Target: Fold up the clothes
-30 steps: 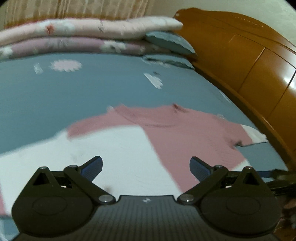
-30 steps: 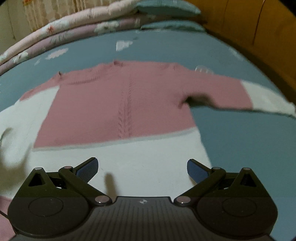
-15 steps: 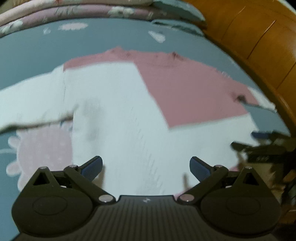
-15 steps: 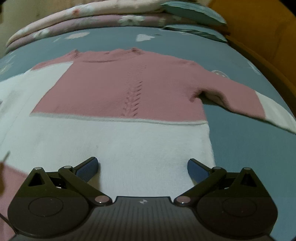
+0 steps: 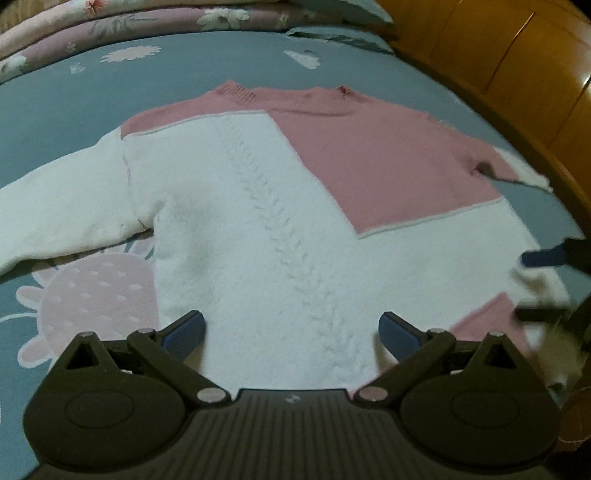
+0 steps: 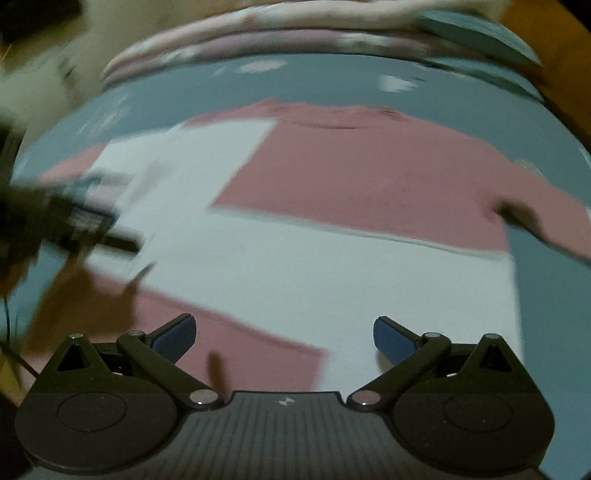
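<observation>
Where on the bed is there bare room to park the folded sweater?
Bare grey-blue bedsheet lies between the pink-and-white knitted sweater's collar and the stacked floral quilts. A narrower strip runs along the sweater's right edge toward the wooden headboard. The middle is covered by the sweater's body and sleeves.

— Bed contents? — One pink and white sweater [image 6: 332, 221], flat on a blue sheet [image 6: 554, 332].
— Grippers? — Right gripper [image 6: 284, 338] spread wide, empty; left gripper [image 6: 88, 221] blurred, over the sweater's edge.
</observation>
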Available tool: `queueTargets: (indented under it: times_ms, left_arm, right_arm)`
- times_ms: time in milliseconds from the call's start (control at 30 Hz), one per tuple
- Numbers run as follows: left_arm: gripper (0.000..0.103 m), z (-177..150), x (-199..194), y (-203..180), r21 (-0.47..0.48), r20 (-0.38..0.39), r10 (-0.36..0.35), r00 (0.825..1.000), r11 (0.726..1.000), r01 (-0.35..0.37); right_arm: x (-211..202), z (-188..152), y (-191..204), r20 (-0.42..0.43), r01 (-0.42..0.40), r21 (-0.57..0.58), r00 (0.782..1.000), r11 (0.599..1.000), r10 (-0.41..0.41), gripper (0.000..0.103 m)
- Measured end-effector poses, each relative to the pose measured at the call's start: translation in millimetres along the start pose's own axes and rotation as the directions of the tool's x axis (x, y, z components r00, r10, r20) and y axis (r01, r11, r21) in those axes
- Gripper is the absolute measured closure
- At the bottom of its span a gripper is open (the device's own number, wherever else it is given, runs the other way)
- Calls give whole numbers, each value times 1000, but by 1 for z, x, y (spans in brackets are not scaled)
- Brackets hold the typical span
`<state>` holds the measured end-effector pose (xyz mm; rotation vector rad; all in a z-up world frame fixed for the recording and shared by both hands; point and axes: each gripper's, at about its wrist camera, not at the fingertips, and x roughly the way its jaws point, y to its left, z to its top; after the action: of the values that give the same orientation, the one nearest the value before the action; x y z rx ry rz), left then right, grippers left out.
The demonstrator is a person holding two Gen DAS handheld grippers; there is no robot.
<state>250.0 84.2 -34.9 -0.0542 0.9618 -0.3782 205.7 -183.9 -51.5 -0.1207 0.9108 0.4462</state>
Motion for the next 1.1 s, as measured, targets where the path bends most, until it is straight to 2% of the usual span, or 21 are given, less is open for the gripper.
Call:
queueTargets:
  times_ms: [100,233,467,600,667,800,967,1100]
  left_arm:
    - [3,0,-10,2,-3,26,-57,998,998,57]
    - [3,-3,-22,-5,51,51,-132,990,990,130]
    - [3,4,-18,-11,106,18,-198,980,975,195]
    - [3,11,-14,-15,117,10,-226,974,968,224]
    - [3,13,-10,-17,130,-2,-235,972,964,234]
    - [3,13,-3,-14,131,-33,-230,973,964,233]
    - [3,22,8,-12,138,-77,-215,974,965,224]
    - [3,40,14,-21,178,-75,-222,972,956,232]
  right_arm:
    - [13,-8,31,-61,34,-121,997,992,-41,0]
    - [0,-16,33,-81,87,-96,992,992,-95,0]
    - [-23,-28,35,-117,182,-53,975,982,-188,0]
    - [-5,-11,33,-79,223,16,972,975,-221,0]
    - [7,-16,27,-124,223,47,968,974,-216,0]
    - [-11,-44,14,-156,233,191,966,954,-204,0]
    - [-43,-70,9,-196,272,257,954,927,-226,0]
    - [-57,-70,-5,-99,245,392,970,887,-224,0]
